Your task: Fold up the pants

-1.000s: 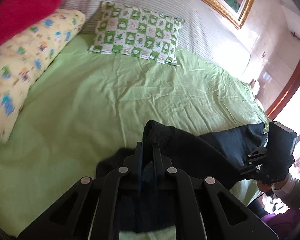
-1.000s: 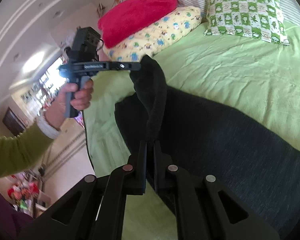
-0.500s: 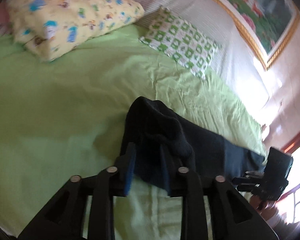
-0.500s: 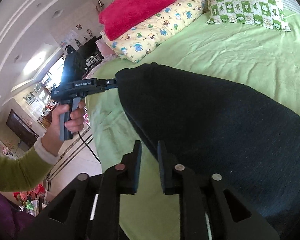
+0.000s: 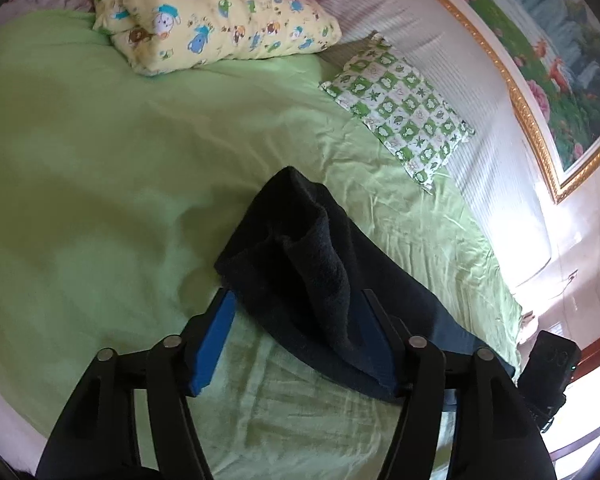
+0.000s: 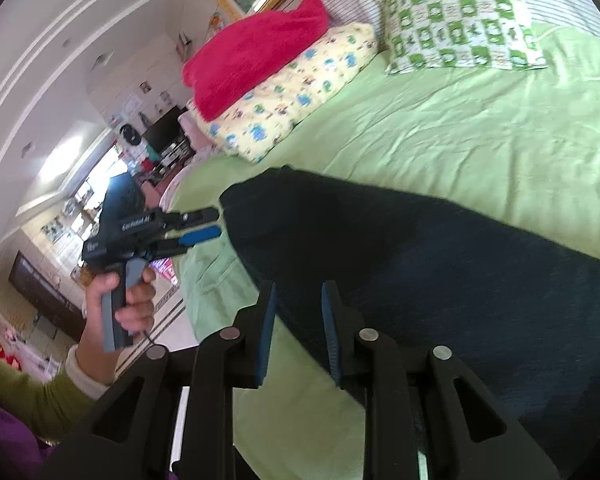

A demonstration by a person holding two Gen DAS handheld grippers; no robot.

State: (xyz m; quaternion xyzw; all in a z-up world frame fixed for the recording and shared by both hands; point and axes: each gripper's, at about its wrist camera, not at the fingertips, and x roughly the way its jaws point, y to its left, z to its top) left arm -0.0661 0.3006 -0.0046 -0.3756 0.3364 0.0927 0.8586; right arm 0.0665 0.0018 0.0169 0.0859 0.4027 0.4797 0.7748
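The dark navy pants [image 5: 320, 264] lie folded on the green bed sheet [image 5: 100, 180], also seen in the right wrist view [image 6: 420, 260]. My left gripper [image 5: 296, 304] is open, its blue pads on either side of the pants' near end, which bunches up between the jaws. It also shows in the right wrist view [image 6: 210, 222], open at the pants' left corner. My right gripper [image 6: 298, 300] is open over the pants' near edge and holds nothing. Its body [image 5: 548, 372] shows at the right edge of the left wrist view.
A yellow cartoon pillow [image 5: 220, 20] with a red blanket [image 6: 252, 52] on it and a green checked pillow [image 5: 400, 104] lie at the head of the bed. A framed painting [image 5: 540, 40] hangs above. The bed edge [image 6: 188, 280] drops to the floor at left.
Both grippers opened and let go of the pants. The raised end of the pants came down onto the bed, folded over. The left gripper opened wider over the last half second.
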